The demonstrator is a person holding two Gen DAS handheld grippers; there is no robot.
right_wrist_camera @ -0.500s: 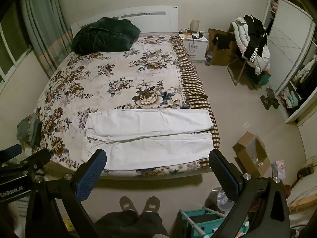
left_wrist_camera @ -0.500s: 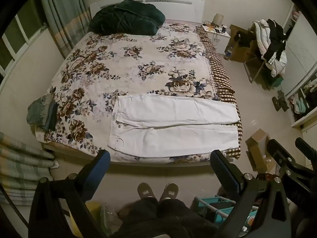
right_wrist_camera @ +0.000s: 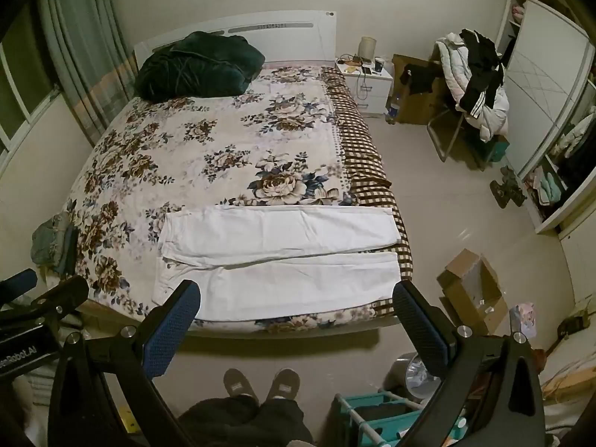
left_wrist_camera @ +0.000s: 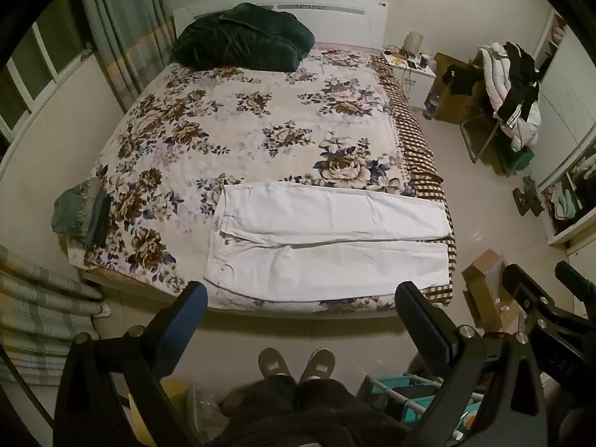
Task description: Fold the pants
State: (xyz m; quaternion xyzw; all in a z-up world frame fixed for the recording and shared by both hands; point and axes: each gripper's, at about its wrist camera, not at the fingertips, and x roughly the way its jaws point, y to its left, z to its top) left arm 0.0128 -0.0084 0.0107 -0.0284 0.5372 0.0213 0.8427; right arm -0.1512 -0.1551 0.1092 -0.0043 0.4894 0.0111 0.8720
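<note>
White pants (left_wrist_camera: 327, 238) lie flat across the near edge of the flowered bed (left_wrist_camera: 223, 141), waist to the left, both legs side by side stretching right. They also show in the right wrist view (right_wrist_camera: 279, 260). My left gripper (left_wrist_camera: 300, 298) is open and empty, held high above the floor in front of the bed. My right gripper (right_wrist_camera: 296, 300) is open and empty too, at the same height. Neither touches the pants. The right gripper's body (left_wrist_camera: 540, 298) shows at the right of the left wrist view.
A dark green blanket (left_wrist_camera: 242, 37) lies at the headboard. Folded grey-green clothes (left_wrist_camera: 80, 212) sit at the bed's left edge. A cardboard box (right_wrist_camera: 473, 290) and a teal rack (right_wrist_camera: 376, 413) stand on the floor to the right. The person's slippers (right_wrist_camera: 260, 383) are below.
Both views have shifted very slightly; the pants and grippers stand as before.
</note>
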